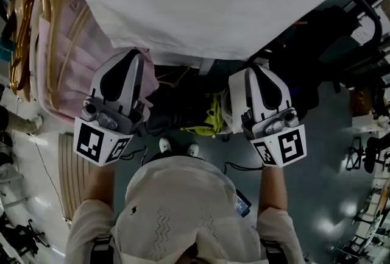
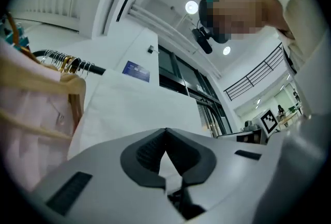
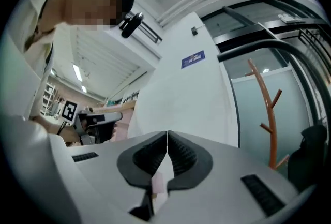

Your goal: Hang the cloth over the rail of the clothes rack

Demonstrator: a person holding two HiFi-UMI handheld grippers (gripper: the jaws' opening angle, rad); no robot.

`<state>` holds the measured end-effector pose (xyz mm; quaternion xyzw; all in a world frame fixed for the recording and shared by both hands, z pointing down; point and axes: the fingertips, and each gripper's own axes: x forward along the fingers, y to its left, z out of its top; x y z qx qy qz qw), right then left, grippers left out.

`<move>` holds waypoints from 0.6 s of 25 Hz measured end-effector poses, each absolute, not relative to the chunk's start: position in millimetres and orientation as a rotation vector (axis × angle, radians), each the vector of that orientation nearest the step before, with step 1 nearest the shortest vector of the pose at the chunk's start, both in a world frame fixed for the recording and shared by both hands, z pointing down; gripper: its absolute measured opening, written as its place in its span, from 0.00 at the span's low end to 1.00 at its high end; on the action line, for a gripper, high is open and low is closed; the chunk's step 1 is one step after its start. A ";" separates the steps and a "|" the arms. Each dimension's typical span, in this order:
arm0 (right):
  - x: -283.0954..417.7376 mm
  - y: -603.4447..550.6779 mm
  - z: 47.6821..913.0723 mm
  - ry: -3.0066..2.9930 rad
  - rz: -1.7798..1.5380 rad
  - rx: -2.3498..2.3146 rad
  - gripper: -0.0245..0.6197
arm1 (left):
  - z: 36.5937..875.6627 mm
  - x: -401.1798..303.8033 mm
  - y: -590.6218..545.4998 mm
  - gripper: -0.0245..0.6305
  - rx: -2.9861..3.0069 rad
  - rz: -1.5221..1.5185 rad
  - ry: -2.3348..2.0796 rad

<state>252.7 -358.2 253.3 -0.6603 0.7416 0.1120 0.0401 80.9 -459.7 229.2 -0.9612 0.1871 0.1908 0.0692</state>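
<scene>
Cloth [image 1: 201, 0] edge seems clamped by left gripper [image 1: 135, 54] and right gripper [image 1: 255, 67].

The head view looks steeply down; both gripper views tilt upward, close against the shared white cloth [image 1: 201, 0].

The person wears a cream short-sleeved knit top [image 1: 177, 208] with a faint zigzag pattern. The left gripper [image 1: 138, 57] and right gripper [image 1: 255, 69] have white shells with black inlays. Each carries a black-and-white marker cube [image 1: 100, 142] behind it and trails thin black cables [image 1: 135, 153].
</scene>
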 end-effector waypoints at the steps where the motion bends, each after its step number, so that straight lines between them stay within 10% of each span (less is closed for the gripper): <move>1: 245.0 -365.6 273.1 2.298 0.310 -2.039 0.07 | 245.3 86.6 -457.4 0.06 -2.887 0.543 0.581; 15: 163.5 -370.7 390.0 2.299 -0.085 -1.975 0.07 | 380.0 111.1 -405.6 0.06 -3.020 0.241 0.639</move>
